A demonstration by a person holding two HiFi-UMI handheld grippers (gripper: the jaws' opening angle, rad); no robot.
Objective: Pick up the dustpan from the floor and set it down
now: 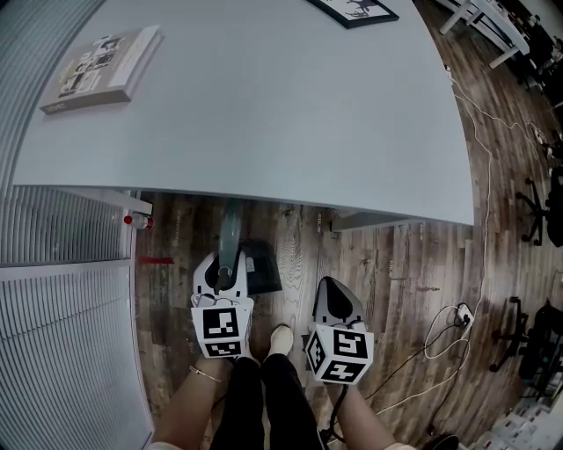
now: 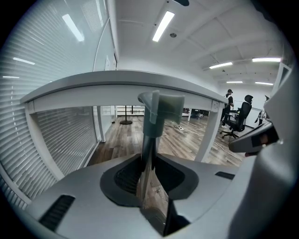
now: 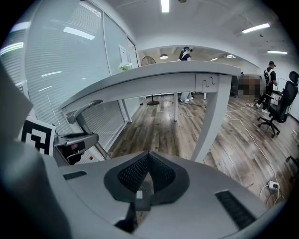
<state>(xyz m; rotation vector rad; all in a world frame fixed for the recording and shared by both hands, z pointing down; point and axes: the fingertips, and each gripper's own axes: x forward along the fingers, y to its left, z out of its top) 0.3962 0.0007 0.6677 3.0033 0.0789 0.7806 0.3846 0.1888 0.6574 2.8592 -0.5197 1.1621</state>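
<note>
So here's what I've got on my feeds: both grippers are out in front of the person's legs, angled down toward the wooden floor [image 1: 396, 264] just short of the white table [image 1: 264, 105] edge, left one slightly further forward. The left gripper [image 1: 225, 271] has its jaws clamped on the dustpan [image 1: 262, 268], pinching the grey-green handle [image 1: 230, 230]. In the left gripper view you can see that handle [image 2: 159, 109] sticking up out of the left gripper [image 2: 152, 161] with its top in front of the table edge. The right gripper [image 1: 332, 290] hangs beside it, apart from the dustpan, and the right gripper view shows the right gripper [image 3: 148, 161] with its jaws pressed together on nothing. The dustpan's dark pan sits low, just right of the left gripper and partly tucked under the tabletop. Honestly I can't tell whether it's resting on the floor or lifted off it, and the left gripper's own body blocks the pan completely from its camera. The inside of the pan is too dark and small for me to say if anything's in it. On the table there's a book [image 1: 104, 68] and a framed picture [image 1: 356, 9] cut off at the top.
</note>
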